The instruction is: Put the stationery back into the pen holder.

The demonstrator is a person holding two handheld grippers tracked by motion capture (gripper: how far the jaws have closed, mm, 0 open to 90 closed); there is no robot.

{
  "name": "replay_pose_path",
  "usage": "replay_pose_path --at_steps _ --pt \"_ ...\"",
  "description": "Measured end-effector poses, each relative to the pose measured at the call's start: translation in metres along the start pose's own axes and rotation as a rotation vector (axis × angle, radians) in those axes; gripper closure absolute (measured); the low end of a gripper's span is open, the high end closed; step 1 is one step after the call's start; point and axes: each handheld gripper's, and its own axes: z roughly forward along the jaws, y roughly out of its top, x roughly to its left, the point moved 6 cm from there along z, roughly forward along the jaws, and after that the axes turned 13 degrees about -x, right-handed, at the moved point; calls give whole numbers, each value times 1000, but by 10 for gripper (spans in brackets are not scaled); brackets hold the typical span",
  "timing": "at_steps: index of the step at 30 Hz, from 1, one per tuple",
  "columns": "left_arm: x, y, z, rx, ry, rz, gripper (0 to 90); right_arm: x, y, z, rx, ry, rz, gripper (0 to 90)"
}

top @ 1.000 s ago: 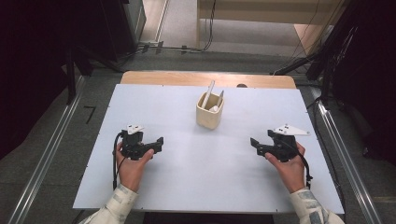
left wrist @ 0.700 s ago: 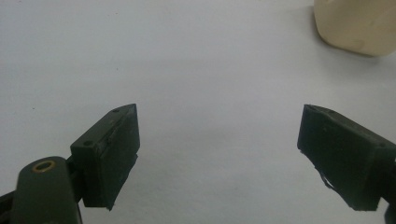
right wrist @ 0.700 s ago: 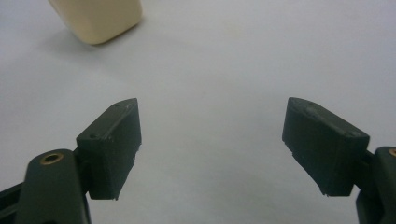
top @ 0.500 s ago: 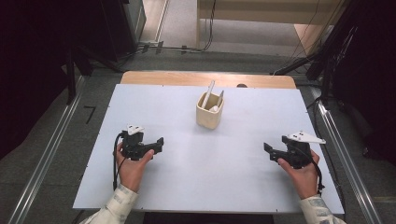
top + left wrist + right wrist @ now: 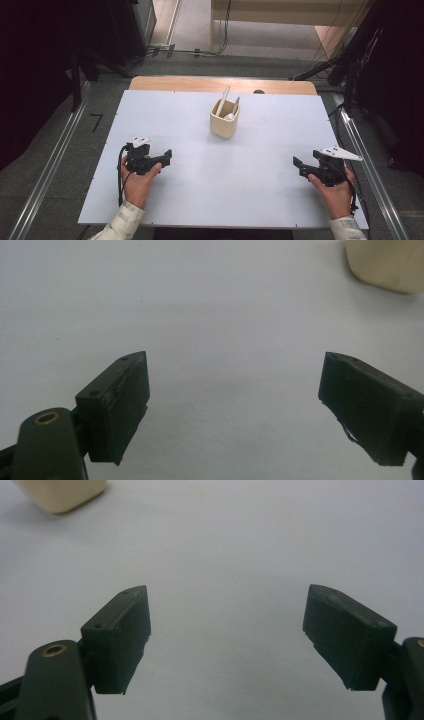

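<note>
Near the table's point(image 5: 200, 210) front corners we held both grippers, left point(image 5: 162, 159) and right point(image 5: 298, 167), jaws apart, ready to approach the holder point(image 5: 223, 121).

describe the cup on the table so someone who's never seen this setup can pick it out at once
Start at the white table seen from the high view. The cup stands alone slightly behind its middle, toward the far wooden edge, well ahead of both grippers. It is a squarish cream holder with rounded corners, and pale utensils stick up out of it; nothing else stands on the board.
</note>
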Motion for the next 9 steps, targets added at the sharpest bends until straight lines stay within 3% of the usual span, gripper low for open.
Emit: replay_pose_path --at_steps 9 --pt "2 -5 -9 3 8 19 139 -13 -5 -9 -2 -28 26 179"
